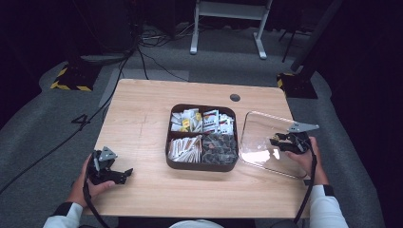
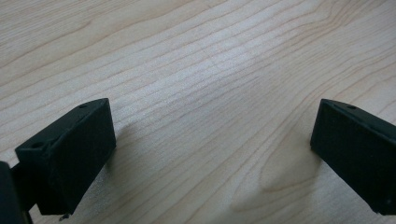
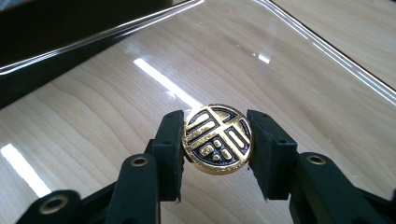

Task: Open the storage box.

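Centrally on the pale wooden tabletop (image 1: 142, 128) sits one dark square tray (image 1: 202, 164) with four compartments: white and yellow packets in the two far ones, pale sachets near left, dark pieces near right. Touching the tray's right side lies one clear square plastic lid (image 1: 261, 128), flat on the wood. At the lid's middle is one round black-and-gold knob (image 3: 217, 139), and the right gripper (image 1: 286, 141) is clamped on it, one black pad on each side of the disc; it reaches in from the lid's side away from the tray. To go back on, the lid would have to travel left onto the tray. The left gripper (image 1: 115, 175) rests well to the tray's left, its jaws apart over bare wood, holding nothing. The right hand (image 1: 310, 159) is by far the nearer to the lid.
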The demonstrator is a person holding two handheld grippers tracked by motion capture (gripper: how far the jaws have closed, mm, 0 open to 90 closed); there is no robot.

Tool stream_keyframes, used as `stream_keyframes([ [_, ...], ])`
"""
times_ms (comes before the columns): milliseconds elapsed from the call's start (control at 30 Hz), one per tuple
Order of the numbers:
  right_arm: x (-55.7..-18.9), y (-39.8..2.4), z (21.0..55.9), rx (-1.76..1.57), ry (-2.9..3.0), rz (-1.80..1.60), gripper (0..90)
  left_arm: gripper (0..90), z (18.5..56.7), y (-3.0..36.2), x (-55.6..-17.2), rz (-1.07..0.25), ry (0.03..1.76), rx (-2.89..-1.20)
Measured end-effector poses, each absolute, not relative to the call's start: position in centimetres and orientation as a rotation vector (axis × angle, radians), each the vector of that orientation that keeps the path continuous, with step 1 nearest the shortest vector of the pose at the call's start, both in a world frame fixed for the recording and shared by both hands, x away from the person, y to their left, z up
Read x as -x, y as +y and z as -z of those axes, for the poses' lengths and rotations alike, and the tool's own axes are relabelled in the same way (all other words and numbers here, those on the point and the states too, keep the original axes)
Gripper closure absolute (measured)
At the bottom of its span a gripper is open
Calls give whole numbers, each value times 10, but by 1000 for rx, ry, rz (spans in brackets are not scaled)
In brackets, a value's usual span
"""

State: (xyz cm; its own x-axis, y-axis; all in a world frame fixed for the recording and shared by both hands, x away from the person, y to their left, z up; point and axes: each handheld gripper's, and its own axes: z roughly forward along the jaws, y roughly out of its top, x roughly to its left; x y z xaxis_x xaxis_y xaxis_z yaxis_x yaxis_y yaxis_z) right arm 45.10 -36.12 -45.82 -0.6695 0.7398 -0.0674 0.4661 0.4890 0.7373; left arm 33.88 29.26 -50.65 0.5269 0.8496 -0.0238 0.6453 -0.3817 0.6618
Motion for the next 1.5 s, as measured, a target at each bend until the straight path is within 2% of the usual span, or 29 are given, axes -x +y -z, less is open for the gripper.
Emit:
stream_keyframes([
  [767, -467, -352, 486, -1060, 2405, -942, 583, 3, 507, 293, -339, -428, 1209, -2147],
  [967, -464, -362, 472, -1102, 2307, -1101, 473, 3, 507, 293, -339, -428, 1209, -2147],
  [1200, -465, -365, 465, -1144, 2284, -1090, 423, 3, 507, 293, -339, -428, 1209, -2147],
  [1267, -465, -363, 461, -1159, 2272, -1089, 385, 3, 507, 293, -339, -428, 1209, -2147],
  [1500, -463, -350, 447, -1103, 2263, -1121, 347, 2, 507, 292, -339, -426, 1209, -2147],
])
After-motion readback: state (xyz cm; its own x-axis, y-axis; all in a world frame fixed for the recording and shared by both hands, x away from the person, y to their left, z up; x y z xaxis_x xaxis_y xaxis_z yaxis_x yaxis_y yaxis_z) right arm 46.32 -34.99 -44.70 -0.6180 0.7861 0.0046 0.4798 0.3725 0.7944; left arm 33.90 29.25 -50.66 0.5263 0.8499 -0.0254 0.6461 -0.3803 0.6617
